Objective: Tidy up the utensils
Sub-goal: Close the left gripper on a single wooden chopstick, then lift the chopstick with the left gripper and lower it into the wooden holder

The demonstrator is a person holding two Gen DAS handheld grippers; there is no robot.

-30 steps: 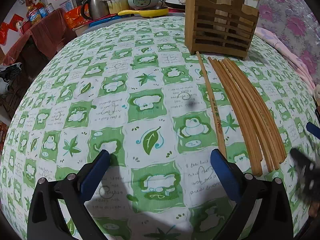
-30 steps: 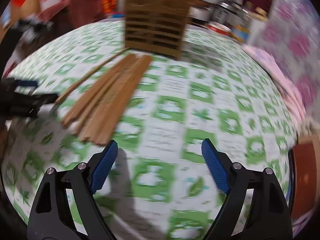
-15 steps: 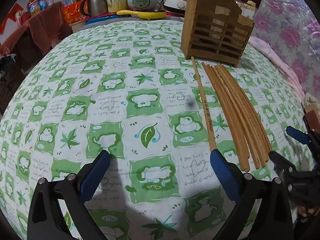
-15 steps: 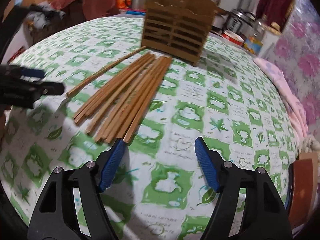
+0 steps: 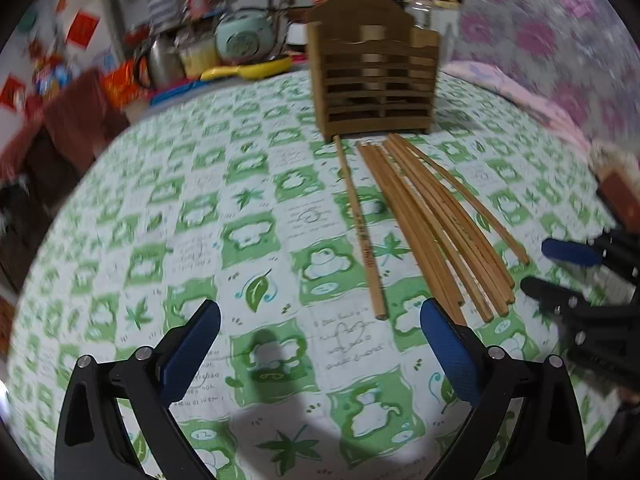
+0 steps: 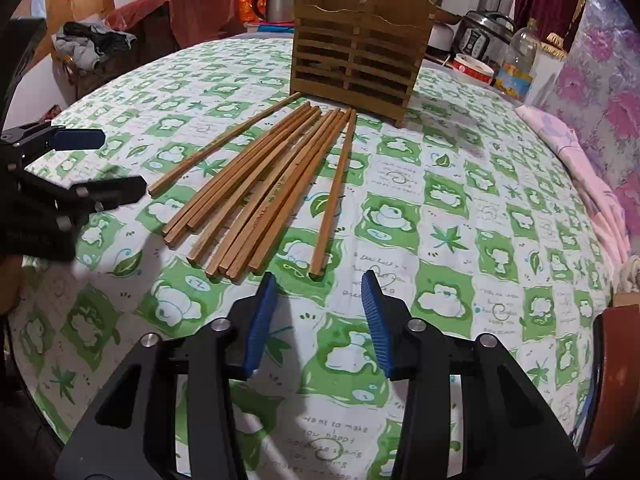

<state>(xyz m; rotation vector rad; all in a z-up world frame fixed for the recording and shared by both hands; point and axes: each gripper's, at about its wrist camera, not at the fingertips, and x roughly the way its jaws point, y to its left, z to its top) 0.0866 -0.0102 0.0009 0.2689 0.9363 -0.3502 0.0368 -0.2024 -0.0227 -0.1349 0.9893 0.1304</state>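
Note:
Several wooden chopsticks [image 6: 272,184] lie fanned on the green-and-white tablecloth, their far ends at a slatted wooden holder [image 6: 356,60]. My right gripper [image 6: 319,280] hovers just short of their near ends with its jaws closing. The rightmost chopstick [image 6: 332,196] ends right before the gap, and the pads press on nothing. My left gripper [image 5: 320,312] stands open over bare cloth, and a lone chopstick [image 5: 362,232] ends just ahead of its gap. The bundle [image 5: 440,224] and the holder [image 5: 374,84] lie beyond. Each gripper shows in the other's view, the right gripper [image 5: 548,270] and the left gripper [image 6: 116,164].
A kettle [image 6: 280,0], a pressure cooker [image 6: 480,36], a bottle [image 6: 520,60] and a bowl [image 6: 474,68] crowd the table's far edge behind the holder. A yellow pan [image 5: 248,70] and a rice cooker [image 5: 244,38] stand at the back left. Pink floral cloth [image 6: 580,152] drapes the right side.
The right gripper's jaws have narrowed a lot, and it now faces the chopsticks' near ends. The left gripper has shifted and rolled, so the holder and chopsticks sit more centrally in its view.

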